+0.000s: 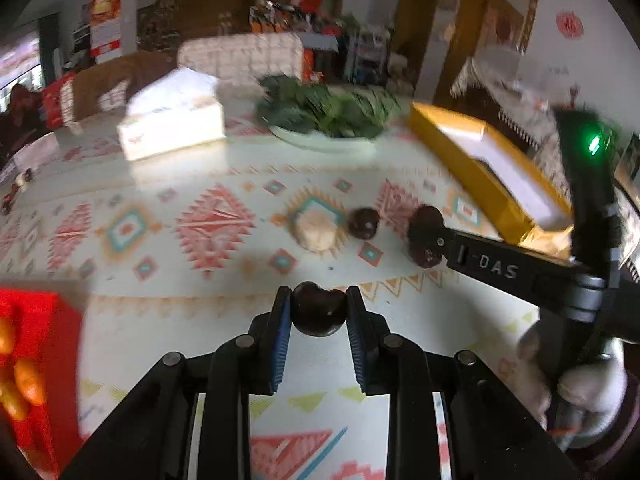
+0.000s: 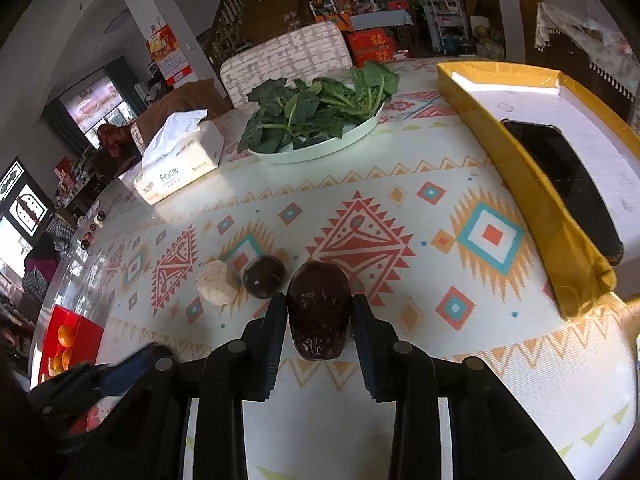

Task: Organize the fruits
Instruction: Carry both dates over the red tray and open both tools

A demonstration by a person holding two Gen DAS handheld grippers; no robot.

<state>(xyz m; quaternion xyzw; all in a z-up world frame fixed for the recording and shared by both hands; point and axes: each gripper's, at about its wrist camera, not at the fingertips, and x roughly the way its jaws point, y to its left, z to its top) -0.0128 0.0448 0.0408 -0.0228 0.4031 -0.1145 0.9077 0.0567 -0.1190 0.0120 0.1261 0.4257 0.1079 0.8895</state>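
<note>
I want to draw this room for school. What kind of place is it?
Most likely the dining or living room of a home. A table with a patterned cloth holds a plate of leafy greens and a tissue box; behind are a padded chair and cluttered shelves.

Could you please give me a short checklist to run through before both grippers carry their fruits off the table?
1. Left gripper shut on the small dark fruit: ok.
2. Right gripper pads against the large dark fruit: ok.
3. Large fruit lifted off the tablecloth: cannot tell.
4. Red box with oranges in reach at the left: ok.
5. Yellow tray free for fruit: not ok, a black phone lies in it.
6. Remaining round dark fruit and pale lump out of both grips: ok.
</note>
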